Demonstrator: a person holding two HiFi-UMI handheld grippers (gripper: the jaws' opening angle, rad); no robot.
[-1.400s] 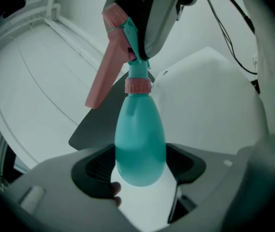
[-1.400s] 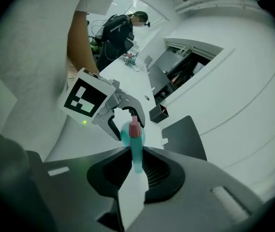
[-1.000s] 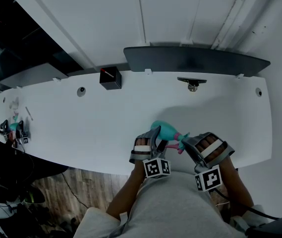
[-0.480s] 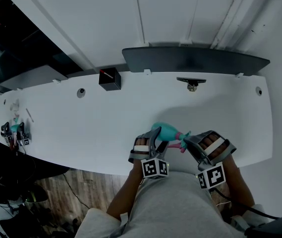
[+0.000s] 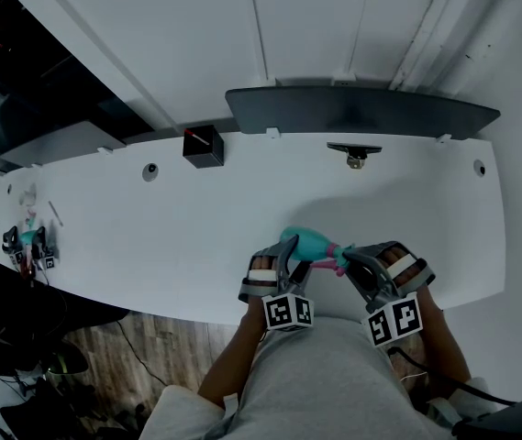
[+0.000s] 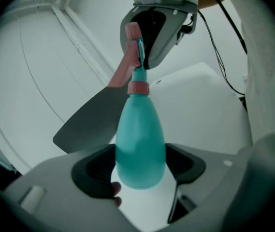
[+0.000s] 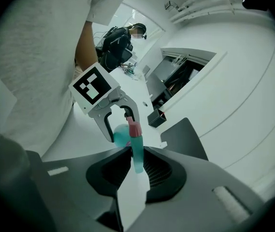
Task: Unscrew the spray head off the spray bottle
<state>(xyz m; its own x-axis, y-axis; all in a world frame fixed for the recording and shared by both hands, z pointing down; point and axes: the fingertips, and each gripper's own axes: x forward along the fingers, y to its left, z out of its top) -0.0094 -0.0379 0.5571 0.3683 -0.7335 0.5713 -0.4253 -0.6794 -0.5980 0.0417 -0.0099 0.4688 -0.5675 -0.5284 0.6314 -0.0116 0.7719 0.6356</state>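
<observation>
Noted: left gripper clamping teal plastic spray bottle by lower body, bracing it over white table. Right gripper pinching teal-and-pink spray head (apparently for twisting). Head not yet off.

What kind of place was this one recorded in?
Most likely an office or lab workroom: a long white table with cable holes in it, a wood floor below, and a second person working at another spot further along.
</observation>
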